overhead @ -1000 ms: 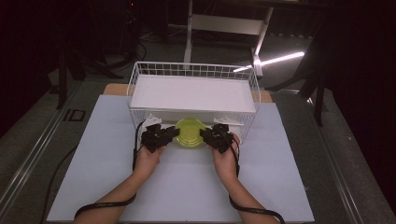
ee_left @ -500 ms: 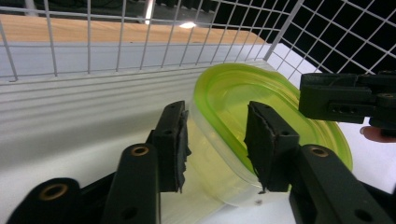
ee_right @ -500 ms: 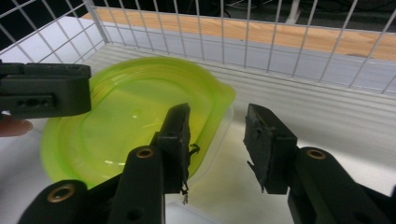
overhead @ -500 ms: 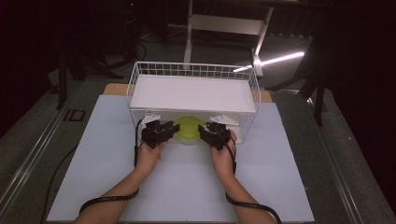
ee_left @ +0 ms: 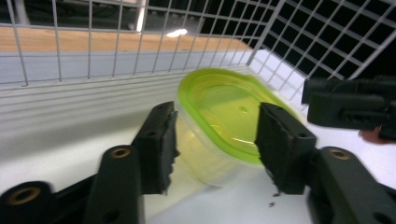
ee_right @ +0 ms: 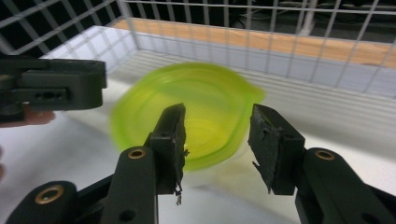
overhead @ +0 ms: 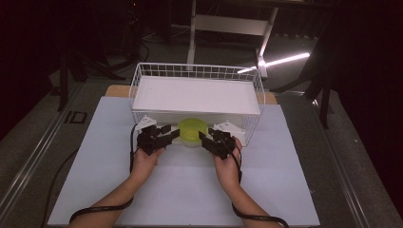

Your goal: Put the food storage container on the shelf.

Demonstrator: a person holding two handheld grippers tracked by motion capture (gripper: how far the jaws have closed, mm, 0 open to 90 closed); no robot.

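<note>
A clear tub with a lime-green lid [overhead: 192, 129] [ee_left: 224, 107] [ee_right: 196, 107] stands on the white surface at the front of the white wire basket [overhead: 197, 66]; whether it is inside the basket I cannot tell. My left gripper [overhead: 168, 133] [ee_left: 215, 140] is at its left and my right gripper [overhead: 204, 138] [ee_right: 217, 140] at its right. Both point inward at it. The jaws of both have just been opening. The tub sits between and just beyond each pair of pads, and none of them presses on it.
The basket's mesh walls [ee_left: 116, 42] [ee_right: 280, 37] rise close behind the tub and carry a white panel [overhead: 197, 95]. A pale mat [overhead: 190, 190] covers the table under my forearms. Metal stand legs [overhead: 192, 28] stand on the dark floor beyond.
The tub has shifted a little farther from me, toward the basket. Both grippers' jaws have opened off it, and both hands have drawn slightly outward.
</note>
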